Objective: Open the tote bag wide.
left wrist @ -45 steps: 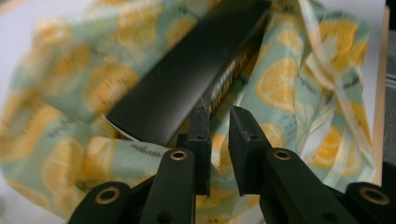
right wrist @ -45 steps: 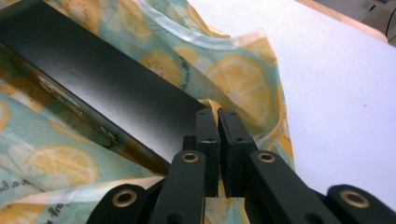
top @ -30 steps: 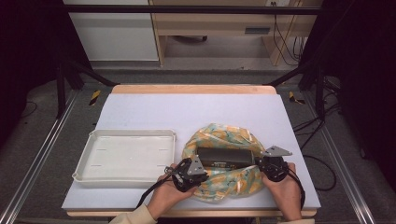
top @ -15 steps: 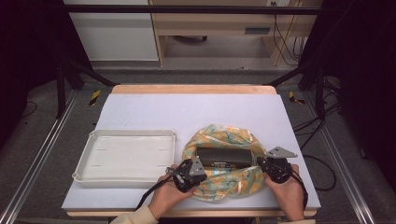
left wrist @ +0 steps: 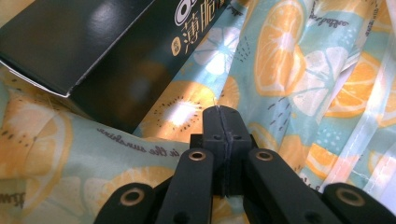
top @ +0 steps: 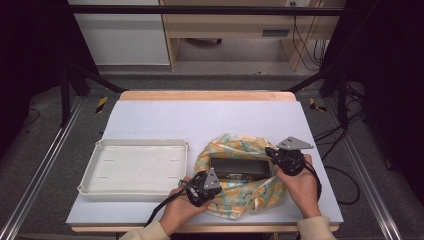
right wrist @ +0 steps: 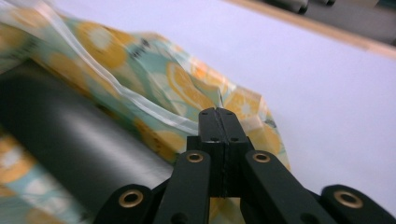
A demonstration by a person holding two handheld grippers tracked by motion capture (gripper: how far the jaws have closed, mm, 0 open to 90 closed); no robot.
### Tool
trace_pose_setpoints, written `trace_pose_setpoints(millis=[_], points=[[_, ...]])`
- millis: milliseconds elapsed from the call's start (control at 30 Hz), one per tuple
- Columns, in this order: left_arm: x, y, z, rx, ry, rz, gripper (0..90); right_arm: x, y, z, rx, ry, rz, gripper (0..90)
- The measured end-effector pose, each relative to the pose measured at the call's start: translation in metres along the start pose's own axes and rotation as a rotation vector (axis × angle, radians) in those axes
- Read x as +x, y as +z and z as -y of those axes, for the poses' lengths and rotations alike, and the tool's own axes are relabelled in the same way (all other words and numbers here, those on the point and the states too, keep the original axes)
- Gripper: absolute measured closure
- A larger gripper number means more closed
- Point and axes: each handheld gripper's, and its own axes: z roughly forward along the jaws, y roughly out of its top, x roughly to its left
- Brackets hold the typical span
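A cloth printed with orange and kiwi slices (top: 235, 145) lies bunched on the table around a black box (top: 239, 169) with white lettering. My left gripper (top: 216, 181) sits at the cloth's front left; its jaws (left wrist: 223, 109) are pressed together on the fabric just below the box (left wrist: 84, 42). My right gripper (top: 272, 159) is at the cloth's right edge, raised a little. Its jaws (right wrist: 218, 112) are closed, and the cloth (right wrist: 187, 88) draws up to a point at their tips. The box (right wrist: 56, 130) shows dark and blurred beside them.
A white shallow tray (top: 142, 142) with nothing in it stands left of the cloth. The white table top (top: 210, 117) stretches bare behind both. Cables trail from each gripper toward the front edge. Metal frame rails run along both sides of the table.
My right gripper has risen and shifted slightly outward at the cloth's right edge. The left gripper has stayed where it was.
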Motion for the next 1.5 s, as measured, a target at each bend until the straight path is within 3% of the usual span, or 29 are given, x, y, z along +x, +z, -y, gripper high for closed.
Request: trace_pose_setpoints(millis=[33,100,300,433,833,1000,1133,1333,1500], points=[[0.0,0.0,0.0,0.0,-0.002,0.0,90.0,-0.007,0.014,0.005,0.036,0.001,-0.004,90.0],[0.0,0.0,0.0,0.0,-0.003,0.0,90.0,-0.014,0.023,0.011,0.058,0.022,-0.011,90.0],[0.0,0.0,0.0,0.001,-0.002,0.0,90.0,-0.03,0.036,0.026,0.116,0.089,-0.036,90.0],[0.0,0.0,0.0,-0.001,-0.005,0.0,90.0,-0.033,0.042,0.034,0.152,0.088,-0.031,90.0],[-0.001,0.0,-0.001,0.006,0.0,-0.007,90.0,-0.031,0.043,0.04,0.154,0.063,0.0,90.0],[-0.001,0.0,-0.001,0.006,0.0,-0.007,90.0,-0.031,0.042,0.041,0.141,0.083,0.0,90.0],[-0.001,0.0,0.0,0.0,0.002,-0.007,90.0,-0.033,0.032,0.04,0.071,0.125,0.007,90.0],[0.0,0.0,0.0,-0.002,0.001,-0.003,90.0,-0.025,-0.012,0.03,-0.08,0.094,0.093,90.0],[0.001,0.0,0.001,-0.007,-0.011,0.006,90.0,-0.002,-0.041,0.029,-0.145,0.04,0.091,90.0]])
